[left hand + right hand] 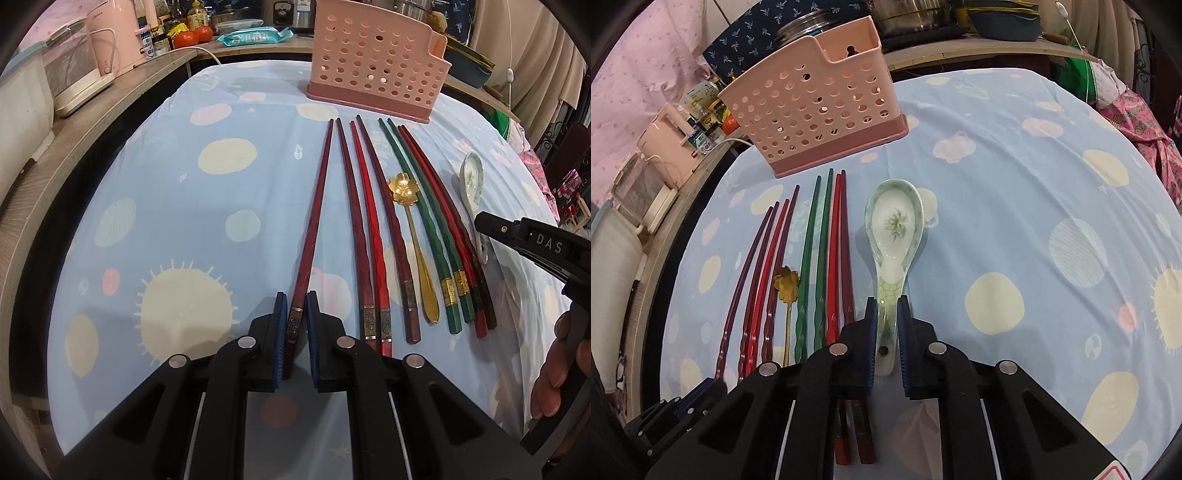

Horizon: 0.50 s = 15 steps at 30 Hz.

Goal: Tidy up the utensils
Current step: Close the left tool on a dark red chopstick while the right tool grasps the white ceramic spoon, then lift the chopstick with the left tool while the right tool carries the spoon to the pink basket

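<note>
On the blue tablecloth [166,206], the left gripper [295,325] pinches the leftmost maroon chopstick [314,221] and the right gripper [886,325] clamps the ceramic spoon [894,229]; both look ready for lifting into the pink holder [820,110].

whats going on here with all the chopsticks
A person with a gripper in each hand is sorting utensils laid on the table. The left gripper has its jaws shut on the leftmost dark red chopstick. The right gripper has closed on the ceramic spoon at its handle. The pink basket stands empty behind them.
</note>
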{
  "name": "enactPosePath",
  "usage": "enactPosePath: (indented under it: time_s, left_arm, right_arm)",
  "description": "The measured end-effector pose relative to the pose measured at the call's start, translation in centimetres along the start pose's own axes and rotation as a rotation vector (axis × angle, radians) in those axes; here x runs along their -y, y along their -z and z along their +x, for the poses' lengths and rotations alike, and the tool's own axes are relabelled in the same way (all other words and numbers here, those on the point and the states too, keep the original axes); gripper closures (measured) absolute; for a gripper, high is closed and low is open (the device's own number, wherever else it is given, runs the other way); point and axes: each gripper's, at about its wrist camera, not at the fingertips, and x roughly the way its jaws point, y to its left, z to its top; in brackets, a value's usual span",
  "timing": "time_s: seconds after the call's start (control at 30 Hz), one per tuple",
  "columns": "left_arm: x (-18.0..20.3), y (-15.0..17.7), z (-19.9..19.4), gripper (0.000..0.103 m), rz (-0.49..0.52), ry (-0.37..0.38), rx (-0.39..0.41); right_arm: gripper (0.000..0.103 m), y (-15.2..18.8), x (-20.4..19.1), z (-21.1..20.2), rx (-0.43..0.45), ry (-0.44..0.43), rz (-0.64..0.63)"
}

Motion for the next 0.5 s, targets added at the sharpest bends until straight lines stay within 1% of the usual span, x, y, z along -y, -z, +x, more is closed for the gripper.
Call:
enactPosePath:
  time_s: [0.1,0.2,0.27,0.33,0.4,0.5]
  left_arm:
    - [-0.06,0.06,-0.01,0.092,-0.005,0.004,0.005]
    - [-0.29,0.08,-0.05,0.092,-0.016,0.017,0.006]
    - [-0.43,0.16,-0.09,0.092,-0.026,0.026,0.007]
    - [-0.52,0.16,-0.10,0.092,-0.031,0.032,0.008]
    - [-0.56,0.16,-0.10,0.092,-0.033,0.035,0.009]
    - [-0.72,0.17,-0.21,0.093,-0.038,0.048,0.010]
  right_arm:
    - [0.092,0.16,0.00,0.06,0.008,0.000,-0.003]
    - [0.090,0.40,0.01,0.61,-0.013,0.003,0.003]
    - [0.090,0.61,-0.15,0.58,0.000,0.012,-0.010]
    - [0.090,0.67,-0.27,0.52,0.004,0.021,-0.023]
    - [0.093,0.69,-0.22,0.48,0.003,0.018,-0.020]
    - [0.094,0.81,0.00,0.13,0.004,0.009,-0.014]
